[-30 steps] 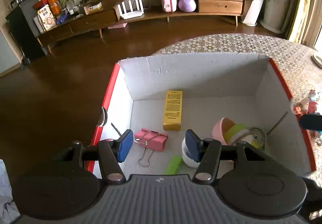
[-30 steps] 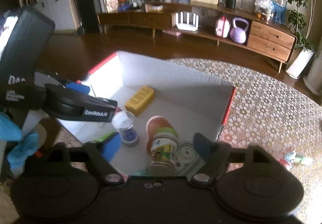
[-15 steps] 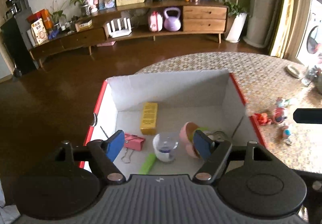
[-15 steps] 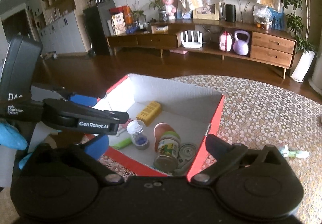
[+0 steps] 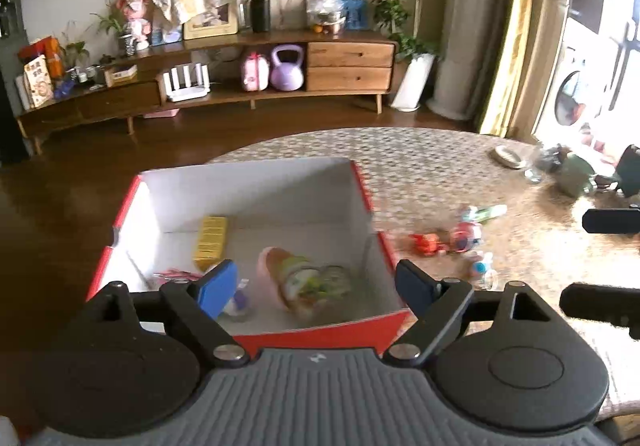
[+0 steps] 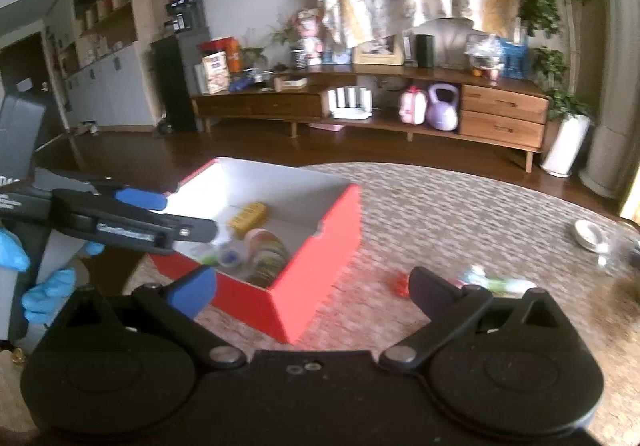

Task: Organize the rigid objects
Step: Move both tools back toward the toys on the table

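Fingers of left gripper (image 5: 316, 286) and right gripper (image 6: 312, 292) spread wide, empty; red box (image 5: 320, 336) contents blurred, partly hidden.

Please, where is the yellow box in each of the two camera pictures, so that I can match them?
Left wrist view: the yellow box lies flat inside the red carton, at its far left, left of the lying jar.
Right wrist view: the yellow box lies in the carton's middle, behind the jar.
Shared landmark: the purple kettlebell on the wooden shelf.
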### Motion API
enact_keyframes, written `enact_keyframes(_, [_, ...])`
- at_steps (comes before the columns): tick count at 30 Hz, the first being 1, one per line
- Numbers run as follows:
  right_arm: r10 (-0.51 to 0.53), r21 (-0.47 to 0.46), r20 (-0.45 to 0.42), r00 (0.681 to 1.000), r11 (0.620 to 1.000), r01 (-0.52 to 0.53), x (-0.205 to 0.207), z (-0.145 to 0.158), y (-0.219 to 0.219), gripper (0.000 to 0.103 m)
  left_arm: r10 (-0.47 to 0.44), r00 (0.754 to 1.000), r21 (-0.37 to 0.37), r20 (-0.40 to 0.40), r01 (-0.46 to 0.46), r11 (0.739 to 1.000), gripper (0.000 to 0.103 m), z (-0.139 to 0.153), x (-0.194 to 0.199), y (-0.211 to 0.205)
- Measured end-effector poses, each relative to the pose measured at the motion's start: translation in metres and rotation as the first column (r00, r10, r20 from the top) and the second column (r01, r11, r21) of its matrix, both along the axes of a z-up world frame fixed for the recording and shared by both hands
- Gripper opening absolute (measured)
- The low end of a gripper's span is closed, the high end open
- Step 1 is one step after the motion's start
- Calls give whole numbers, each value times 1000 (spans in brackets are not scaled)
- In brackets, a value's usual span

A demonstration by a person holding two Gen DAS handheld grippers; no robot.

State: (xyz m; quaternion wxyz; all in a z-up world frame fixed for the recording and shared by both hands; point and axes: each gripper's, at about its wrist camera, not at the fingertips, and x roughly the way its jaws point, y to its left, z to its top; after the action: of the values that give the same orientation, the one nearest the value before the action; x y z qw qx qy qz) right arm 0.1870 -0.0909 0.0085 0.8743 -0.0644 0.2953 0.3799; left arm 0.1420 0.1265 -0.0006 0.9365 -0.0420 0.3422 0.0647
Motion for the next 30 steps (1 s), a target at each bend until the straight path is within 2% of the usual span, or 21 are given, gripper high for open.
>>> enact_keyframes(5, [-64, -7, -24, 998, 998, 64, 7, -9, -36, 103, -27, 999, -18, 29, 27, 999, 87, -9, -1, -28])
enact_keyframes(11, [-129, -35, -28, 991, 991, 128, 15, -21, -68, 103, -72, 995, -5, 62, 72, 997, 87, -19, 5, -68])
enact_keyframes(16, [-190, -46, -49, 981, 981, 187, 40, -30, -90, 103, -110, 992, -12, 67, 111, 994, 87, -30, 13, -100])
enact_keyframes(22, [-219, -63, -89, 972, 975, 213, 69, -46, -94, 103, -175, 983, -9, 60, 176, 984, 87, -53, 25, -136])
enact_keyframes(30, [-183, -84, -115, 976, 981, 174, 102, -65, -87, 101, -214, 975, 12, 53, 213, 977, 87, -88, 50, -158])
